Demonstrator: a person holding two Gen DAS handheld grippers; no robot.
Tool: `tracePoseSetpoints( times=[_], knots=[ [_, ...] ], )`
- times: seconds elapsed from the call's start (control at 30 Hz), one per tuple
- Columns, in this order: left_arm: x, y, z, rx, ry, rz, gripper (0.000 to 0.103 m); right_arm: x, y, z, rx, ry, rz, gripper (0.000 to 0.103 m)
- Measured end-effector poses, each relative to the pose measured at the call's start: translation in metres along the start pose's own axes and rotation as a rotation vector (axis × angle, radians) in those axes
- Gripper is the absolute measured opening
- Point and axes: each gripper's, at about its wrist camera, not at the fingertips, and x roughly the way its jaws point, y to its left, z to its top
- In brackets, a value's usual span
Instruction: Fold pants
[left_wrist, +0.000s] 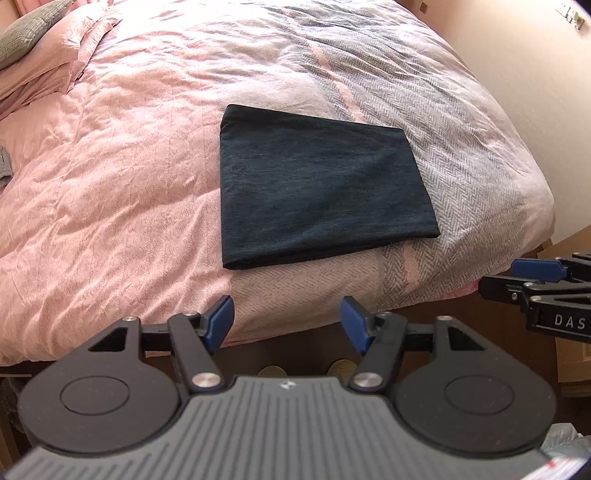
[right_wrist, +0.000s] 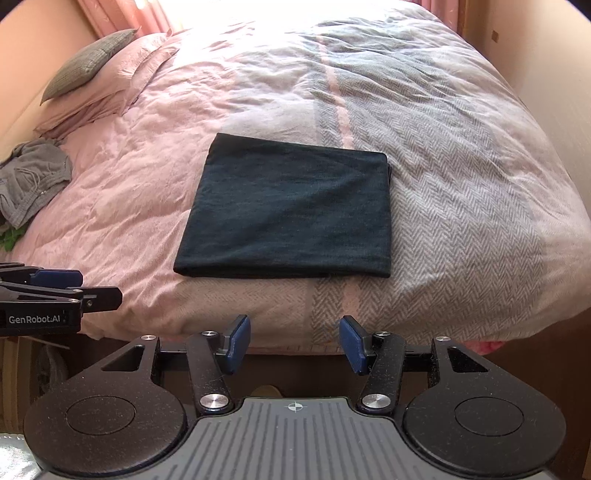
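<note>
Dark teal knit pants, folded into flat rectangle, centre of frame on pink-and-grey herringbone bedspread, near bed's front edge. Risk, judged: any further nudge or snagged layer could slide stack on soft, rumpled cover, undoing neat edges. Left gripper wide open, empty, clear of fabric at lower frame. Right gripper likewise wide, holding nothing, touching nothing.
</note>
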Motion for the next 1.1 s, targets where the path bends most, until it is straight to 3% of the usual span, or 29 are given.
tracePoseSetpoints(
  times=[0.6,0.87,1.0,1.1],
  knots=[
    [0.014,-0.020,0.002,-0.091,0.004,0.045,0.061,0.014,-0.035,0.014,-0.077,0.022,0.073,0.051],
    [0.056,0.032,0.022,-0.153,-0.049,-0.033,0.061,0.048,-0.069,0.029,0.017,-0.041,0.126,0.051],
    [0.098,0.068,0.042,-0.150,-0.078,-0.093,0.061,0.083,-0.102,0.041,0.126,-0.113,0.176,0.051],
    [0.140,0.091,0.063,-0.163,-0.062,-0.159,0.061,0.118,-0.124,0.050,0.186,-0.121,0.167,0.051]
  ],
)
